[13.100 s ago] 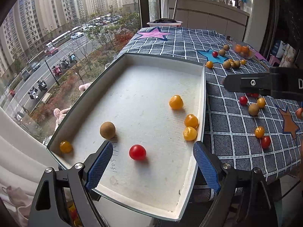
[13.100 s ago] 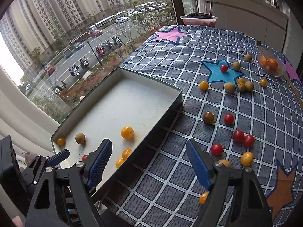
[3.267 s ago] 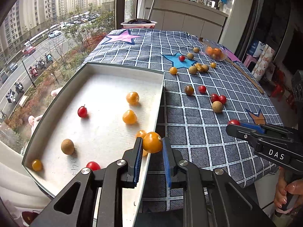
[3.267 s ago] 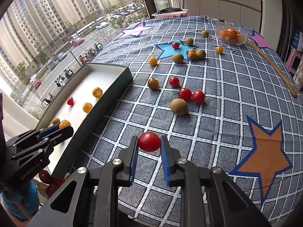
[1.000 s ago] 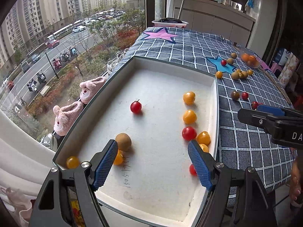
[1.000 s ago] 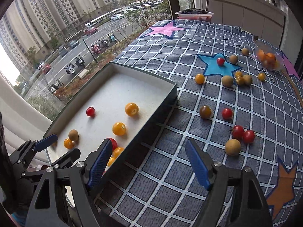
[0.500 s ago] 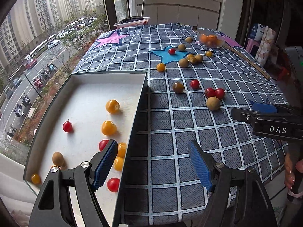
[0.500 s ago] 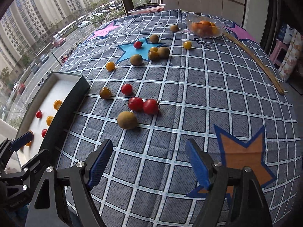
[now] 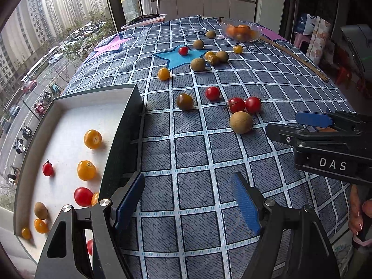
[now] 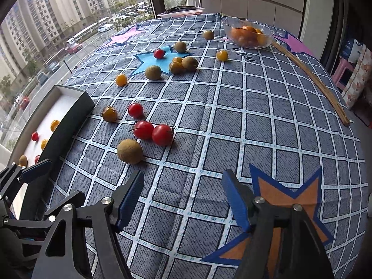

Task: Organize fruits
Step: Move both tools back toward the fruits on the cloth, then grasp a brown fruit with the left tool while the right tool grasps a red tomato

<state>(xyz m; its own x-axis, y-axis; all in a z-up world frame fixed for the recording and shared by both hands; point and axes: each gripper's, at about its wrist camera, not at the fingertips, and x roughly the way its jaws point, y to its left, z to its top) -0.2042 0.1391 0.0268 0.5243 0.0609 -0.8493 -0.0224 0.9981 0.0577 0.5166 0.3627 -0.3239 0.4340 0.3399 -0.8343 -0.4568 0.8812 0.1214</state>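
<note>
**Both grippers empty above the cloth; fruit split between tray and table**

Left wrist view. The left gripper (image 9: pixel 189 200) hangs over the checked tablecloth (image 9: pixel 193 148) with its blue pads spread and nothing between them. The left pad stands just beside the dark outer wall of the tray (image 9: pixel 121 125). The tray's white floor holds yellow tomatoes (image 9: pixel 92 139), red tomatoes (image 9: pixel 83 196) and a brown round fruit (image 9: pixel 41 210). On the cloth ahead lie a larger brown fruit (image 9: pixel 241 122), touching or nearly touching a pair of red tomatoes (image 9: pixel 244 104) behind it. A single red tomato (image 9: pixel 212 93) and a dark olive tomato (image 9: pixel 184 101) lie near them. Further back, more fruit is scattered around a blue star print (image 9: pixel 176 58). A glass bowl (image 9: pixel 241 32) of orange fruit stands at the far end. The right gripper (image 9: pixel 309 125) enters from the right edge; a hand (image 9: pixel 358 216) shows below it.

Right wrist view. The right gripper (image 10: pixel 183 198) hangs over the cloth beside an orange star print (image 10: pixel 288 193). Its jaws have just been closing, yet they stand apart with only bare cloth between the pads. The brown fruit (image 10: pixel 129 151) lies just ahead of the left pad, the red pair (image 10: pixel 153 133) beyond it. The tray (image 10: pixel 69 121) lies at the left edge, with the left gripper (image 10: pixel 34 168) in front of its wall.
</note>
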